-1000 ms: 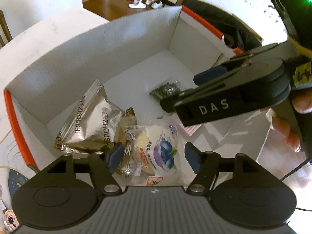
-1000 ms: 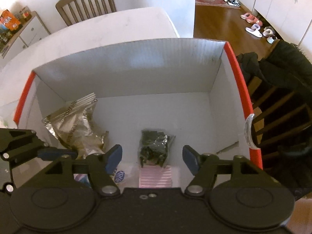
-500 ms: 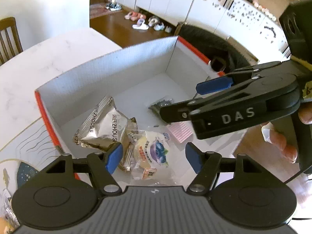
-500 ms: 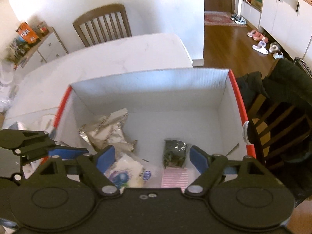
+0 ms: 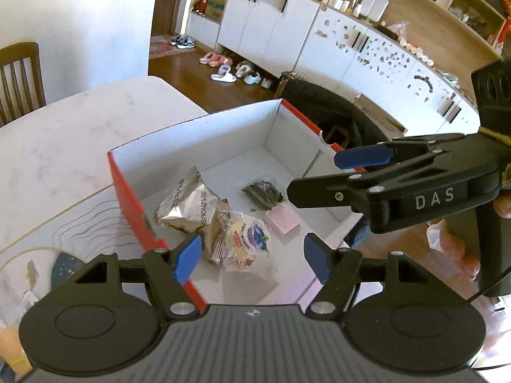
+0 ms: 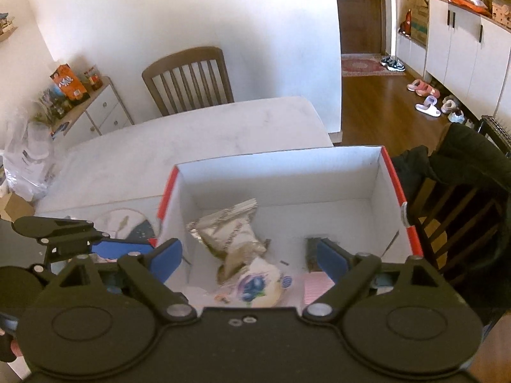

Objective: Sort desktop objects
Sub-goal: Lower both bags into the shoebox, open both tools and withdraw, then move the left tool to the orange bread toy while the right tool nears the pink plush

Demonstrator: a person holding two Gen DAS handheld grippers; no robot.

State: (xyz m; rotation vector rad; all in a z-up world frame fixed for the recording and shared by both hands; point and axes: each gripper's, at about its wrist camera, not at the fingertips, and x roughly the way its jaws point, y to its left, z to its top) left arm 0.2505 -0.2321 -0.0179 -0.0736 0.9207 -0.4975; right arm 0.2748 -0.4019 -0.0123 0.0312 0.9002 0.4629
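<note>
A white cardboard box (image 5: 127, 191) with red outer walls stands on the table. In it lie a silver snack packet (image 5: 188, 204), a blueberry pastry packet (image 5: 249, 242), a dark packet (image 5: 263, 191) and a pink pad (image 5: 282, 218). My left gripper (image 5: 252, 257) hovers above the box's near left corner, jaws opening, nothing between them. My right gripper (image 5: 319, 174) hangs over the box's right side. In its own view the right gripper (image 6: 249, 257) is high above the box (image 6: 392, 175), jaws opening wide and empty. The left gripper (image 6: 105, 239) shows at the left.
The box sits on a pale marble table (image 6: 191, 146) by its right edge. A printed mat (image 5: 48, 242) lies left of the box. A wooden chair (image 6: 188, 79) stands at the far side. Another chair with a dark jacket (image 6: 463, 159) is to the right.
Both grippers have risen and drawn back from the box, so it looks smaller and more of the room shows. The right jaws have spread wider. The packets have not moved.
</note>
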